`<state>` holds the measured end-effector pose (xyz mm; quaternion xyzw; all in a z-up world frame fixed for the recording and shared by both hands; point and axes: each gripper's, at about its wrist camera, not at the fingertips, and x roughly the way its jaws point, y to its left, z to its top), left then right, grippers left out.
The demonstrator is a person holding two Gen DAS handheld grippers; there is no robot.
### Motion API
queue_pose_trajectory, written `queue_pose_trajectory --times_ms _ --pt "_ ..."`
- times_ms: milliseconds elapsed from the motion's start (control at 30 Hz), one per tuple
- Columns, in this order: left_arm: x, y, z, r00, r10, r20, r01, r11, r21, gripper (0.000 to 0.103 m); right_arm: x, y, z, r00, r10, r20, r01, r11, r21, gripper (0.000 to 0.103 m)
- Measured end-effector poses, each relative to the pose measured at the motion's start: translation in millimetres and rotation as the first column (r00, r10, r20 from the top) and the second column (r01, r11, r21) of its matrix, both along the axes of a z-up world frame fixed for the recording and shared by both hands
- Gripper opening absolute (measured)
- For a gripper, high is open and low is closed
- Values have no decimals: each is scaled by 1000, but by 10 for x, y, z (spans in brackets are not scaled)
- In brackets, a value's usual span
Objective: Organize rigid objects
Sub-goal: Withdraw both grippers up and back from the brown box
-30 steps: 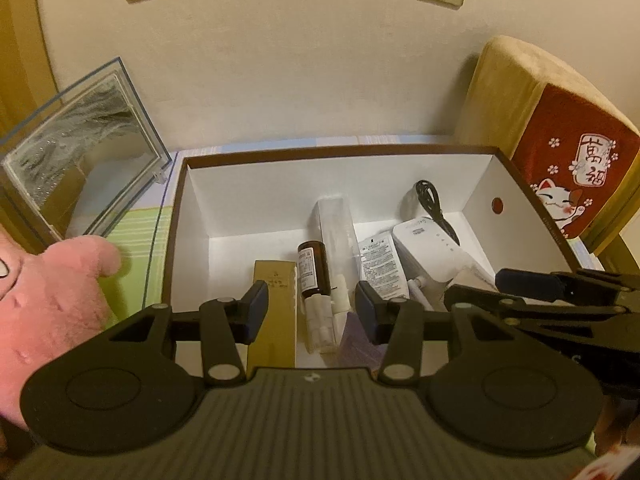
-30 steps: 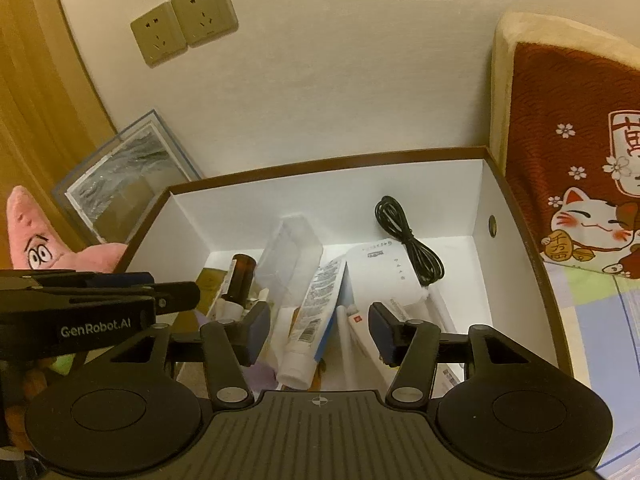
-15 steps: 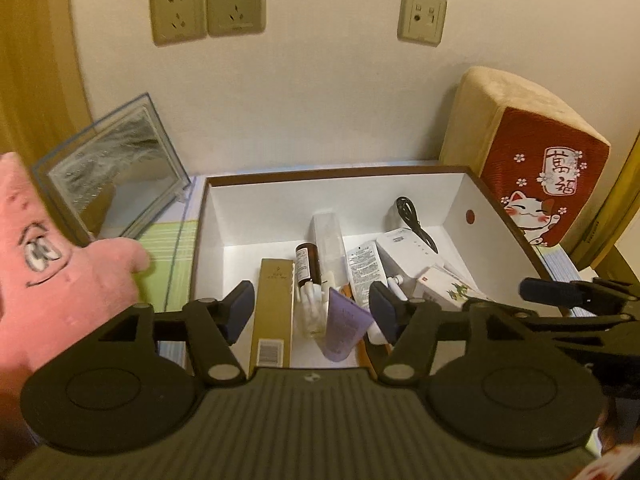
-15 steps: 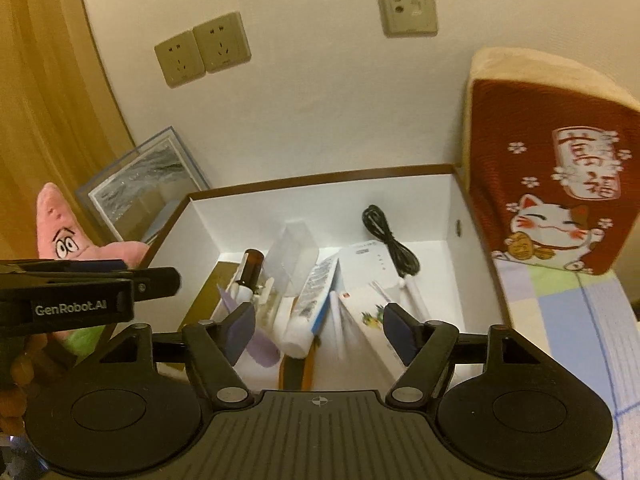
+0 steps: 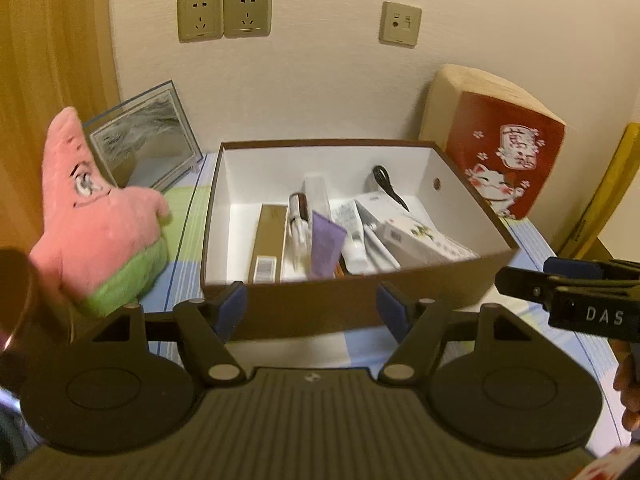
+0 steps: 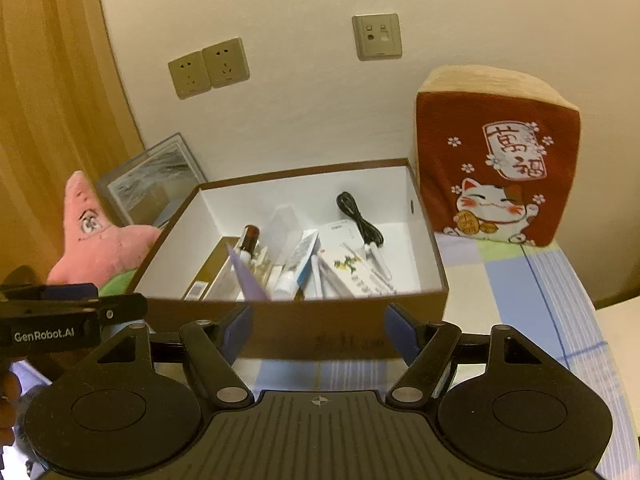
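A brown box (image 5: 218, 208) with a white inside stands on the table against the wall. In it lie a gold carton (image 5: 270, 240), a brown bottle (image 5: 299, 208), a purple tube (image 5: 326, 246), a white tube (image 5: 352, 228), a white printed carton (image 5: 424, 236) and a black cable (image 5: 386, 184). My left gripper (image 5: 311, 304) hovers just before the box's front wall, its jaws opening with nothing between them. My right gripper (image 6: 319, 322) hangs in front of the same box (image 6: 424, 240), open and empty. Each gripper shows at the edge of the other's view.
A pink starfish plush (image 5: 92, 216) sits left of the box, a framed picture (image 5: 148, 148) leaning behind it. A red cat cushion (image 5: 504, 152) stands at the right. Wall sockets (image 5: 224, 16) are above. A checked cloth (image 6: 540, 300) covers the table.
Both grippers have drawn back from over the box and risen a little. Their jaws have spread wider. The box's front wall has come into view beyond the fingertips.
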<state>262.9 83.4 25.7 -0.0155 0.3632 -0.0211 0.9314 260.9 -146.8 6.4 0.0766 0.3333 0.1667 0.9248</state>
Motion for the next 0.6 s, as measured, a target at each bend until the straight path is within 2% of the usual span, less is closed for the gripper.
queue_pose_trajectory --times_ms 300,600 --pt "-691 -180 20 999 32 -21 -31 999 19 68 -567 -198 3 998 57 -7 -57 998 -5 70" --pt "-1356 -514 69 997 73 -37 -72 997 36 68 -1150 -493 -80 990 129 -64 -129 992 -4 70"
